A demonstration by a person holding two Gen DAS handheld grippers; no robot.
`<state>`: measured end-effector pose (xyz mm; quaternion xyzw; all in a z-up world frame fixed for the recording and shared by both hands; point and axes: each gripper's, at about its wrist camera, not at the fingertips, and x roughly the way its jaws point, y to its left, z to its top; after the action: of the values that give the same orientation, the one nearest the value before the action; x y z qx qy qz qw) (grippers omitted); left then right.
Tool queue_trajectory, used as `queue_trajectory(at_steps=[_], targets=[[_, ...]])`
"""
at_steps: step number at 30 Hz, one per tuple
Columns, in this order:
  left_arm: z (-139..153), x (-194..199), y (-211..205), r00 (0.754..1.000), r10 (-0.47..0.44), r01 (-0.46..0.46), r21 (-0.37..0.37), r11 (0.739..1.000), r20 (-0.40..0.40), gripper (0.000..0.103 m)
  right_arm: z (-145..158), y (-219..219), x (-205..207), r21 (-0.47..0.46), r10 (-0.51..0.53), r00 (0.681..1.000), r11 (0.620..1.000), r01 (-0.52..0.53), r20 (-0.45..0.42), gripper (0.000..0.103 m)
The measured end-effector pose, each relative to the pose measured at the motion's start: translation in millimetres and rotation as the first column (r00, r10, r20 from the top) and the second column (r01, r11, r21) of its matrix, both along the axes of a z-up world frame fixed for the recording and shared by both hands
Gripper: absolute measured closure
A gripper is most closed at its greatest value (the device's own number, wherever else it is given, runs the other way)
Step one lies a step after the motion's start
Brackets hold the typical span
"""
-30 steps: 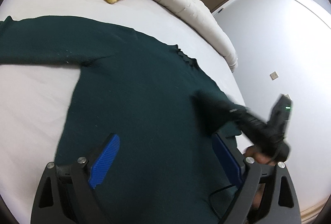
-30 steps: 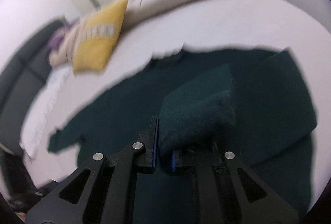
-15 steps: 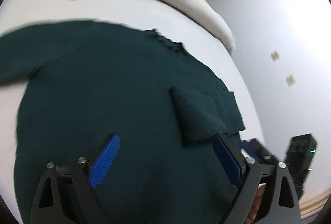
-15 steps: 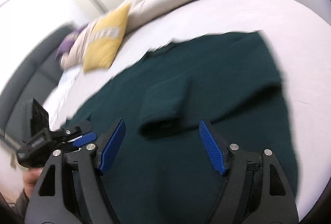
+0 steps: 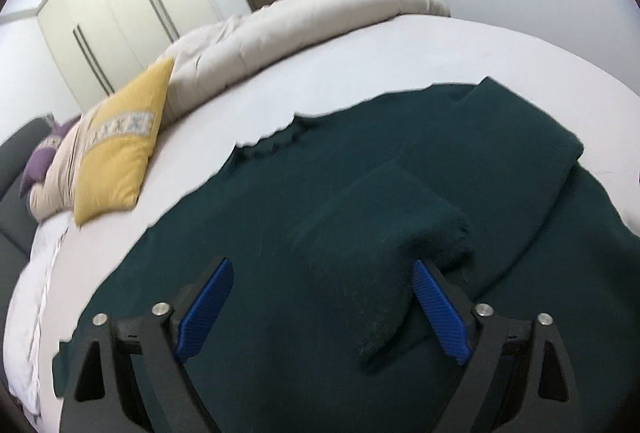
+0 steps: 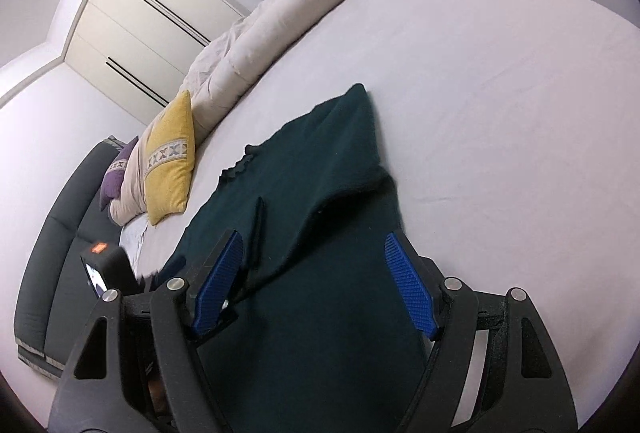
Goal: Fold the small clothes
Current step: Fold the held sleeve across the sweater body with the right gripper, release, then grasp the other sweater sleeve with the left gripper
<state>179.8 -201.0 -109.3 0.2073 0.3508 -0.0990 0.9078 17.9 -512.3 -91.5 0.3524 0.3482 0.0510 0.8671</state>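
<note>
A dark green sweater (image 5: 304, 217) is being folded on the bed (image 5: 400, 57); its folded-in sleeve (image 5: 384, 245) is lying between the released left tongs (image 5: 320, 305), nearer than the released right tongs (image 6: 316, 285)

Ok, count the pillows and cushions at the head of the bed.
2 clearly: a yellow cushion leaning on the rolled beige duvet, and a purple cushion farther left by the dark headboard. Others may be hidden behind the bedding.

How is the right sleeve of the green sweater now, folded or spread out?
Folded: the sleeve lies doubled across the sweater, its cuff toward the hem.
</note>
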Motion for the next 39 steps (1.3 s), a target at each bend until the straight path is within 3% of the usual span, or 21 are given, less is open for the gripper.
queue_trajectory(at_steps=[4, 7, 9, 11, 14, 16, 18, 20, 22, 23, 24, 26, 30, 32, 34, 36, 39], targets=[[-4.4, 17.8, 6.0, 0.994, 0.008, -0.018, -0.091, 0.996, -0.110, 0.068, -0.5, -1.3, -2.5, -0.014, -0.008, 1.000, 1.000, 0.008, 0.002, 0.030], [-2.1, 20.0, 21.8, 0.992, 0.057, -0.074, -0.152, 0.986, -0.112, 0.084, -3.8, 2.5, -0.7, -0.009, -0.010, 1.000, 1.000, 0.010, -0.005, 0.030], [0.7, 24.0, 40.7, 0.987, 0.104, -0.127, -0.208, 0.970, -0.122, 0.084, -4.6, 6.0, 1.7, -0.016, -0.009, 1.000, 1.000, 0.009, -0.006, 0.030], [4.1, 26.1, 65.3, 0.977, 0.152, -0.191, -0.292, 0.937, -0.150, 0.084, -4.4, 6.8, 2.8, -0.014, -0.008, 1.000, 1.000, 0.008, -0.007, 0.030], [2.9, 23.0, 108.4, 0.951, 0.209, -0.292, -0.436, 0.851, -0.229, 0.070, -2.7, 13.0, 5.6, -0.028, -0.002, 1.000, 1.000, 0.002, -0.008, 0.030], [-0.4, 14.3, 137.2, 0.928, 0.249, -0.360, -0.502, 0.786, -0.276, 0.046, -0.7, 17.3, 9.1, -0.043, -0.001, 1.000, 0.999, 0.001, -0.014, 0.030], [-2.7, 5.5, 161.8, 0.908, 0.272, -0.411, -0.556, 0.722, -0.317, 0.033, 1.0, 20.6, 12.5, -0.053, 0.002, 1.000, 0.999, -0.003, -0.014, 0.030], [-1.1, 0.7, 182.3, 0.896, 0.282, -0.440, -0.598, 0.670, -0.343, 0.030, 2.7, 23.0, 16.2, -0.070, 0.008, 1.000, 0.998, -0.010, -0.018, 0.030], [4.5, 2.4, 193.2, 0.895, 0.282, -0.444, -0.620, 0.647, -0.347, 0.027, 3.9, 25.7, 20.4, -0.090, 0.013, 1.000, 0.996, -0.015, -0.023, 0.030], [5.9, 5.6, 197.0, 0.895, 0.273, -0.443, -0.627, 0.641, -0.353, 0.024, 4.9, 26.9, 22.9, -0.102, 0.014, 1.000, 0.995, -0.017, -0.026, 0.030], [4.5, 11.8, 195.8, 0.891, 0.257, -0.446, -0.618, 0.648, -0.374, 0.014, 6.1, 27.1, 24.6, -0.111, 0.012, 1.000, 0.994, -0.015, -0.024, 0.030], [-6.0, 26.7, 188.0, 0.876, 0.194, -0.447, -0.593, 0.670, -0.441, 0.012, 7.7, 27.5, 27.9, -0.129, 0.013, 1.000, 0.992, -0.016, -0.022, 0.030], [-18.6, 40.8, 176.7, 0.863, 0.152, -0.431, -0.544, 0.720, -0.482, 0.048, 7.5, 26.7, 35.3, -0.160, 0.007, 1.000, 0.987, -0.011, -0.029, 0.030], [-18.7, 44.8, 179.7, 0.859, 0.165, -0.439, -0.532, 0.724, -0.485, 0.060, 6.6, 27.0, 36.9, -0.177, 0.004, 0.999, 0.984, -0.010, -0.034, 0.030], [-18.4, 49.3, 186.5, 0.852, 0.171, -0.452, -0.531, 0.716, -0.495, 0.083, 4.3, 26.6, 40.3, -0.189, 0.001, 0.999, 0.982, -0.009, -0.041, 0.030], [-14.9, 52.3, 189.8, 0.857, 0.167, -0.443, -0.529, 0.724, -0.488, 0.092, 3.0, 27.0, 43.3, -0.201, -0.001, 0.999, 0.980, -0.007, -0.044, 0.030], [-2.5, 53.5, 184.6, 0.883, 0.151, -0.391, -0.521, 0.758, -0.443, 0.094, 3.0, 29.1, 52.6, -0.235, -0.002, 0.999, 0.972, -0.008, -0.045, 0.030]])
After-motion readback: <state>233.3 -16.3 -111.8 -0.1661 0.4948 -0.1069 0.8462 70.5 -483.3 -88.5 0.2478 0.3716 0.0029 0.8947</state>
